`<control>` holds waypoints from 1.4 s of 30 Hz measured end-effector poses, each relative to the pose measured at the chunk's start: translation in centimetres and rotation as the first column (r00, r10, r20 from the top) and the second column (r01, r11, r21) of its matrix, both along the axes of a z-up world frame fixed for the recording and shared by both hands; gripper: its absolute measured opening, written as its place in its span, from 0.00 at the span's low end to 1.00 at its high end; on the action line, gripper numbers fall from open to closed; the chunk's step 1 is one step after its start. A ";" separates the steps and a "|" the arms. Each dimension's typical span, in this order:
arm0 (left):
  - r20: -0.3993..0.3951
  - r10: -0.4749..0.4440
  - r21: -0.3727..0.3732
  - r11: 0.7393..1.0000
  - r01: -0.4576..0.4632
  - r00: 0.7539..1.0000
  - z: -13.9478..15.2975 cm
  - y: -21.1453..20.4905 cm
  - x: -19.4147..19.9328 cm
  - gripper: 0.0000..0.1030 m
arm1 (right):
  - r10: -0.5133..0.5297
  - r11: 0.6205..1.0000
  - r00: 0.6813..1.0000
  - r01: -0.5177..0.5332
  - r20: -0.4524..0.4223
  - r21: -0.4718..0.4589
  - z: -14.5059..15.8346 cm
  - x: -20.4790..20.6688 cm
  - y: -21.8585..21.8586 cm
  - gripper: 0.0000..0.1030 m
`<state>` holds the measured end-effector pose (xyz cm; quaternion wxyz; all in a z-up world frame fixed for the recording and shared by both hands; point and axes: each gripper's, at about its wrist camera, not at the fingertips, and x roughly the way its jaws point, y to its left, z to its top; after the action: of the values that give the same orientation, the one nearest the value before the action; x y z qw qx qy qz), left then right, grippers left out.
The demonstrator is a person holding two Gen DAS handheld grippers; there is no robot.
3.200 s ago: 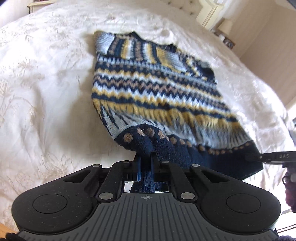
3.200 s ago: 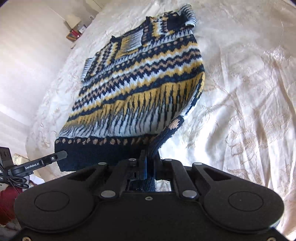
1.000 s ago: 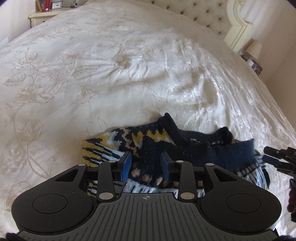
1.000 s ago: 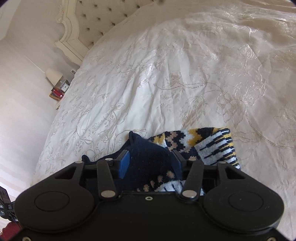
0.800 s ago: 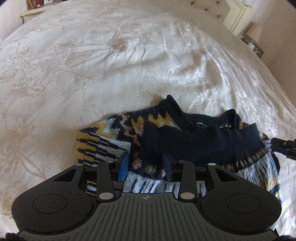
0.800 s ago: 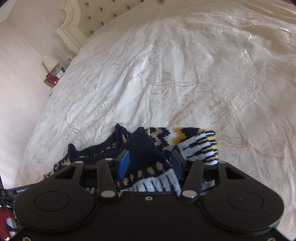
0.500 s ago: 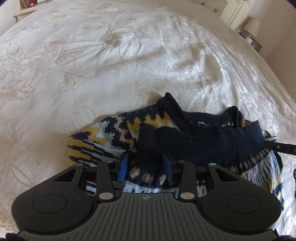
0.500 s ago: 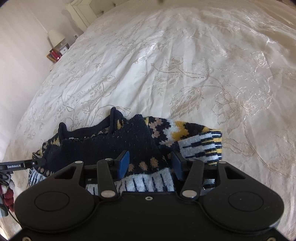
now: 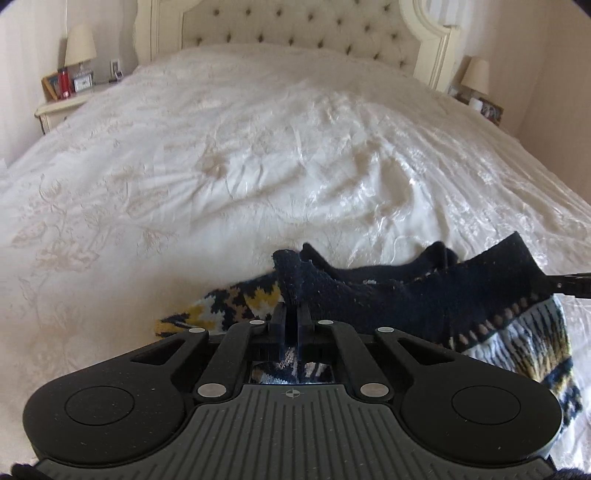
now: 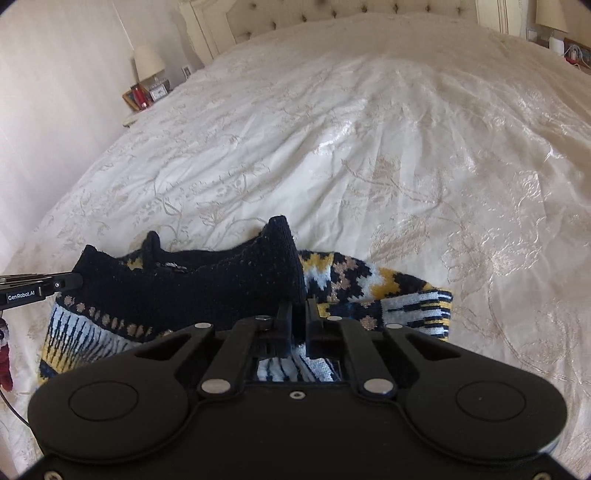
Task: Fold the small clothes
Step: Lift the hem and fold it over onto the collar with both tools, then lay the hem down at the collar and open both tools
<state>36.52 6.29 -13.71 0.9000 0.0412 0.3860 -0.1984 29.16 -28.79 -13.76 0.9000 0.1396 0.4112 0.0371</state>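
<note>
Left wrist view: the left gripper (image 9: 291, 320) is pinching the navy hem corner of one patterned knit sweater (image 9: 480, 306), its jaws having just been closing, now drawn narrow with the fabric standing up between them; the garment is lying doubled over on the near part of the white embroidered bedspread (image 9: 258, 166), hem brought over the body, presumably so the next fold can be carried; the tip of the right gripper (image 9: 569, 283) is reaching in at the far hem corner. Count: one sweater, two bedside lamps, one tufted headboard (image 9: 295, 33).

Right wrist view: the right gripper (image 10: 298, 314) is likewise gripping the opposite hem corner, jaws just closed narrow on the navy band; the two grips are keeping the hem edge taut and level; the left gripper's finger, lettered GenRobot.AI, is showing at the left edge.
</note>
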 end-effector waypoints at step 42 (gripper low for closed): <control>-0.303 0.018 0.096 0.995 0.011 0.953 -4.1 -3.2 -3.2 0.68 | 0.114 0.979 0.984 -0.134 -0.135 -0.151 -1.9 0.0 9.7 0.90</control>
<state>33.34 3.09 -17.77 0.8273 0.0531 0.5289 -0.1819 29.15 -19.09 -15.62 0.8766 0.0432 0.4765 0.0512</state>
